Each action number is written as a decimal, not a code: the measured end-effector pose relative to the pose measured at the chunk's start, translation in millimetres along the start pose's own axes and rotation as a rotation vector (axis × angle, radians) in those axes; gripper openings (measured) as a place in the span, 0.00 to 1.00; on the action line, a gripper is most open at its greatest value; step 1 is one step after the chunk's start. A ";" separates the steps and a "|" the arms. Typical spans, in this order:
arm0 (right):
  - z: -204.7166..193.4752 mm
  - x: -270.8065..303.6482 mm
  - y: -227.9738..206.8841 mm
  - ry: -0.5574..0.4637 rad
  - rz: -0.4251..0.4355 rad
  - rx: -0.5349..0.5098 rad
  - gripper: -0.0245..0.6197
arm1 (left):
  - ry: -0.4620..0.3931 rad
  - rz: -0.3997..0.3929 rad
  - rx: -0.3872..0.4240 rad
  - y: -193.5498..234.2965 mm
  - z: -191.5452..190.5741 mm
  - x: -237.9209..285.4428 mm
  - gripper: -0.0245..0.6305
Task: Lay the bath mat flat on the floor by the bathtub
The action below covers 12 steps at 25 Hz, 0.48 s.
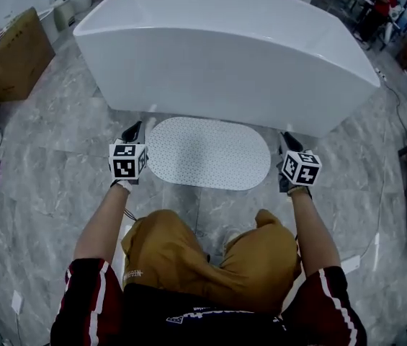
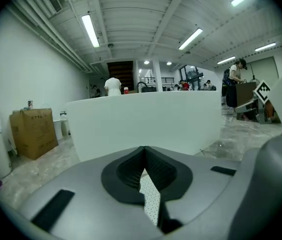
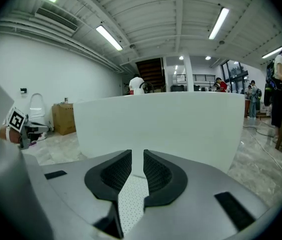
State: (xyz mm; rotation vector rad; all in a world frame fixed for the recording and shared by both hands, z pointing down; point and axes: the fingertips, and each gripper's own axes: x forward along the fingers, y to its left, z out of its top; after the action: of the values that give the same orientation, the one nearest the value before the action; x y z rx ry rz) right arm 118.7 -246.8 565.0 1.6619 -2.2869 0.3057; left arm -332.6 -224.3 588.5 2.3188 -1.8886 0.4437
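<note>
Marble floor [image 1: 59, 143]: dotted white oval mat [image 1: 210, 153] flat; my left tongs [image 2: 143, 151] pressed together, right tongs [image 3: 137, 156] spread; knee [image 1: 264, 225] could ruck it.

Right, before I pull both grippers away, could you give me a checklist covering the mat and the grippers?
1. Bath mat flat on the floor: ok, no fold or curled edge shows in the head view.
2. Mat by the bathtub: ok, its long side runs along the tub's near side.
3. Right gripper free of the mat: ok, jaws apart with nothing between the pads.
4. Left gripper free of the mat: ok, jaw tips together with nothing pinched; the mat's end lies clear of it.
5. Mat's far edge touching the tub's base: cannot tell from this angle.
</note>
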 end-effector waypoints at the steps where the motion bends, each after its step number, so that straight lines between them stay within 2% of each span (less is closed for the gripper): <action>1: 13.0 -3.7 -0.8 -0.017 -0.008 0.010 0.19 | 0.004 -0.009 0.021 1.0 3.9 1.2 0.06; 6: 77.5 -26.7 0.5 -0.110 -0.025 0.043 0.18 | 0.011 -0.042 0.123 22.0 39.6 -0.9 0.06; 10: 116.4 -42.5 9.7 -0.148 -0.025 0.026 0.18 | 0.011 -0.049 0.251 47.9 81.1 -11.6 0.06; 12: 133.0 -46.5 19.5 -0.150 -0.006 0.039 0.18 | -0.032 -0.036 0.224 60.4 111.1 -21.9 0.06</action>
State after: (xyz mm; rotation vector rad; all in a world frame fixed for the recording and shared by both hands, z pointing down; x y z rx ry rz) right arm 98.6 -244.8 424.2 1.7662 -2.3965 0.2334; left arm -378.5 -247.2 470.8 2.5079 -1.8961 0.6484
